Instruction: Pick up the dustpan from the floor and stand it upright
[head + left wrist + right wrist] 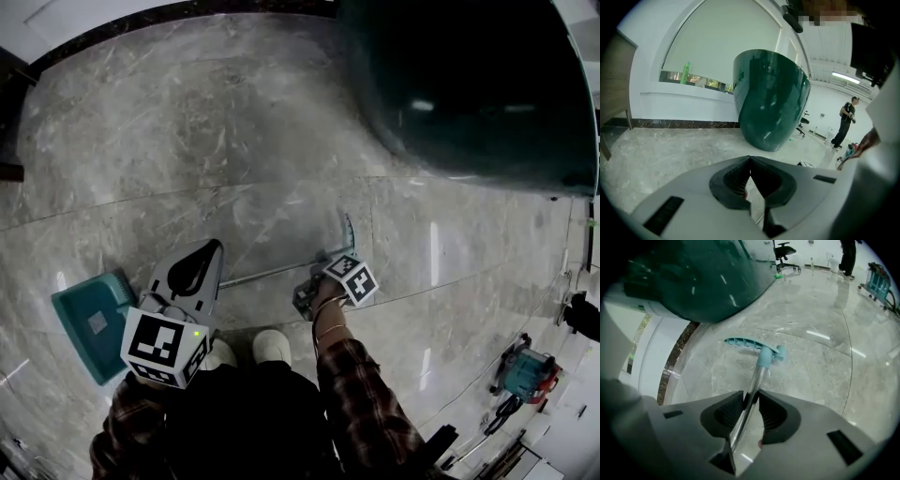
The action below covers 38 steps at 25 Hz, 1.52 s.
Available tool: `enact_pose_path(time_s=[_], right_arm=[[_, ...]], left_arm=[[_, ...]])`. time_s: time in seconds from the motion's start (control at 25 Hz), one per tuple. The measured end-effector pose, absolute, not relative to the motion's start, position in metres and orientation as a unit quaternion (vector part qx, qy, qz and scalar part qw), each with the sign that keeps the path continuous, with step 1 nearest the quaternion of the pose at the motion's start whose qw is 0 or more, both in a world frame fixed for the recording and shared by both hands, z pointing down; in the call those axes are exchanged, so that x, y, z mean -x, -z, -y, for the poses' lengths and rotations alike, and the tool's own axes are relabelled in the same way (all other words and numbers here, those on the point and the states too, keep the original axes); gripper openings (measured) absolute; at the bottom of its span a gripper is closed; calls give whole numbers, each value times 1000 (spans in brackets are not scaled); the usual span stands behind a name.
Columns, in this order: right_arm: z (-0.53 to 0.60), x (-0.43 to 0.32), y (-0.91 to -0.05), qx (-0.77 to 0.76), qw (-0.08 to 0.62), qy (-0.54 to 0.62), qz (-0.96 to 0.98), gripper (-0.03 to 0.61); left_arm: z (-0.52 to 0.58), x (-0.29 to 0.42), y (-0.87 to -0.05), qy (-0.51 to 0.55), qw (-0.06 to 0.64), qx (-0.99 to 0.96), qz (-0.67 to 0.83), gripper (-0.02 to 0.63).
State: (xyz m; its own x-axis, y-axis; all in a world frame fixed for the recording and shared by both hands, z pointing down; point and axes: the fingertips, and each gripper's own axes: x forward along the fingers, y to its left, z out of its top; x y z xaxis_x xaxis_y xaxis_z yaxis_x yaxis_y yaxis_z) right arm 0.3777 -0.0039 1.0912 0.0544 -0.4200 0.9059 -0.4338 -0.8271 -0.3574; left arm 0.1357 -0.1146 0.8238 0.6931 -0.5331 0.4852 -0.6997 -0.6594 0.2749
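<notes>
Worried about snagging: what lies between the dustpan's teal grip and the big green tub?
Only bare marble floor separates the dustpan's teal grip from the green tub, as the right gripper view shows.

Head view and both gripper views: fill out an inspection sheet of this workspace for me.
Surface: glossy marble floor.
Job's things: dustpan low at the left, not yet upright; its metal pole runs to the right gripper, with the teal grip beyond the jaws.
Clutter: teal-and-red machine on the floor at far right.
Grippers: right gripper jaws shut on the pole; left gripper jaws shut, nothing between them.
Cables: dark cord beside the machine.
Surroundings: big green pot, white wall, a person standing far off, office chair.
</notes>
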Motion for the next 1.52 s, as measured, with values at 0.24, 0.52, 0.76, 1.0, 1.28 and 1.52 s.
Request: enact_pose_path(time_s=[0.24, 0.52, 0.76, 1.0, 1.28, 1.52], right_arm=[[18, -380, -1007, -748, -29, -589, 305, 100], [49, -369, -903, -755, -33, -558, 344, 89], [79, -333, -821, -739, -10, -544, 397, 86], [94, -276, -747, -719, 23, -529, 450, 85], [103, -186, -669, -669, 77, -506, 539, 84], [94, -96, -612, -618, 140, -461, 622, 84]], left_arm=[[108, -130, -765, -179, 233, -889, 352, 11], [119, -121, -678, -162, 225, -888, 367, 12], [126, -102, -607, -148, 226, -881, 387, 11], [121, -57, -539, -138, 236, -862, 428, 11], [97, 17, -476, -121, 260, -823, 490, 11], [66, 79, -426, -100, 260, -790, 546, 11]])
